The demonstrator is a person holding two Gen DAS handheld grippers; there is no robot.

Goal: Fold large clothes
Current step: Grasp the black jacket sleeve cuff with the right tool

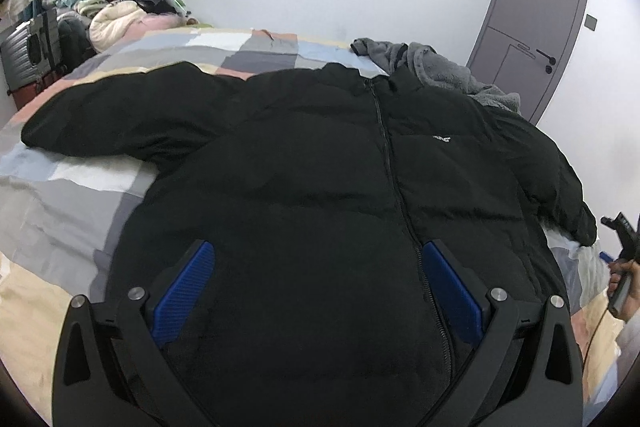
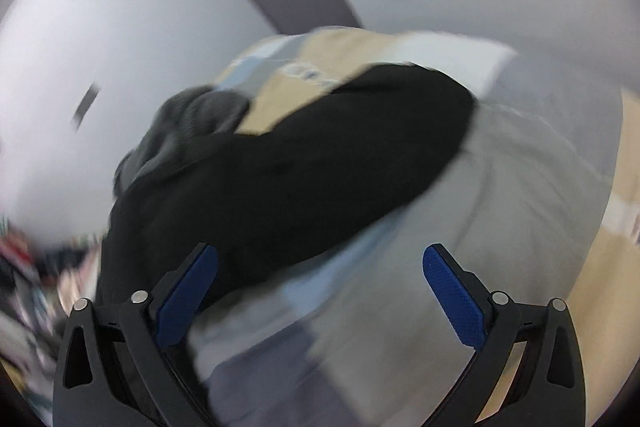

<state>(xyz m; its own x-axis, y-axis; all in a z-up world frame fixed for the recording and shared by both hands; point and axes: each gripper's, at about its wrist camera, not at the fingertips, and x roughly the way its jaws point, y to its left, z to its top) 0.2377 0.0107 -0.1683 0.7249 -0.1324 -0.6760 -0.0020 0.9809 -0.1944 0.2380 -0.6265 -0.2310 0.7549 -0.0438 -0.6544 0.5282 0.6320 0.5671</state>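
Note:
A large black puffer jacket [image 1: 312, 163] lies front up and zipped on the patchwork bed, its sleeves spread to both sides. My left gripper [image 1: 318, 263] is open, hovering over the jacket's lower front near the hem. My right gripper [image 2: 320, 267] is open and empty above the bed at the jacket's right sleeve [image 2: 304, 163]; that view is motion-blurred. The right gripper also shows at the far right edge of the left wrist view [image 1: 618, 239].
A grey fleece garment [image 1: 444, 71] lies beyond the jacket's collar. The bed cover [image 1: 60, 195] is bare to the left. A suitcase [image 1: 32, 51] and piled clothes [image 1: 116, 15] stand at the far left. A grey door [image 1: 536, 19] is behind.

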